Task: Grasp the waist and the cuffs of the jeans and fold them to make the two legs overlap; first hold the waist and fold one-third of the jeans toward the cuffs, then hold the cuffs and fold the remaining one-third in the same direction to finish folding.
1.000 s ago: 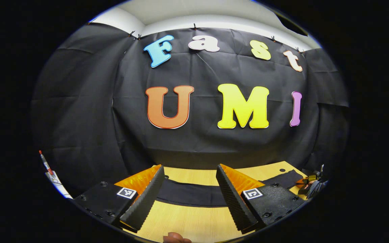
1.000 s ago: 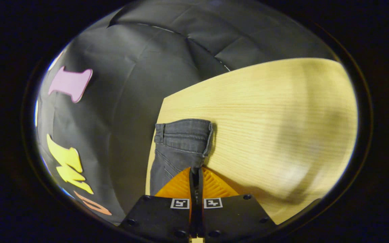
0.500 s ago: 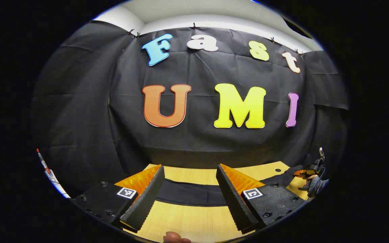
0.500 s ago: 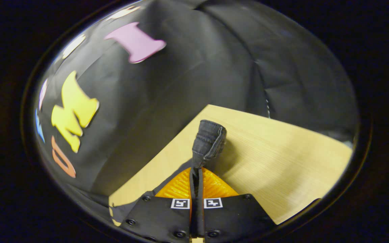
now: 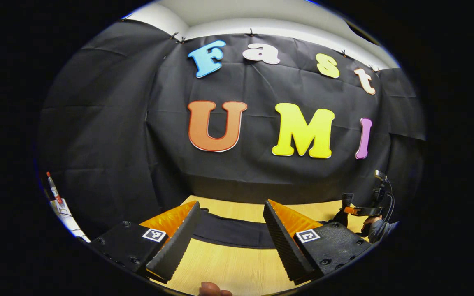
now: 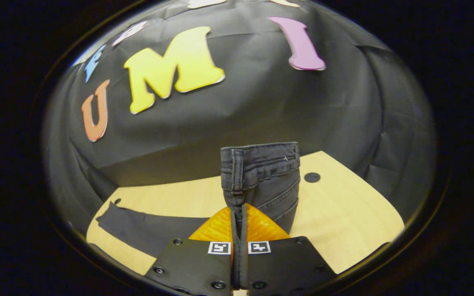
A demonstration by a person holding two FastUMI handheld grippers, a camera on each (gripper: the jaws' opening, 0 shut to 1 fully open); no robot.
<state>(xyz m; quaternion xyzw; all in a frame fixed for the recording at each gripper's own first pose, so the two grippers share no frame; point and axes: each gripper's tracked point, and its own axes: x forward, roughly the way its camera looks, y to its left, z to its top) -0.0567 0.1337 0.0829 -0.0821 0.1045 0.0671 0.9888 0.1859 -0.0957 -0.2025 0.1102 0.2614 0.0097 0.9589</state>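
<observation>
Two grippers work over one table (image 6: 344,213), and I take everything from that table. The jeans (image 6: 261,181) are the big item: dark denim, which I judge heavy for cloth, limp across its span but stiff and thick at the seams. The waist is lifted above the table near its far edge, standing up between me and the wall, while the legs (image 5: 231,231) lie flat on the table, running across it toward its left end. I judge the waistband the right hold, since its doubled layers and belt loops resist slipping; the hem of the cuffs should serve the same way later. Loose denim will sag and drag, so the lifted end wants carrying high. My right gripper (image 6: 239,213) is clenched on the waistband, both fingers pressed on the cloth at a belt loop. My left gripper (image 5: 231,242) is released, jaws wide apart, low over the table with the legs lying just beyond its tips. The right gripper view gives me the waistband stitching and a dark hole (image 6: 312,177) in the table beside it; the left gripper view gives the other gripper far off at the table's right end, and a pen (image 5: 54,191) well off to the left.
</observation>
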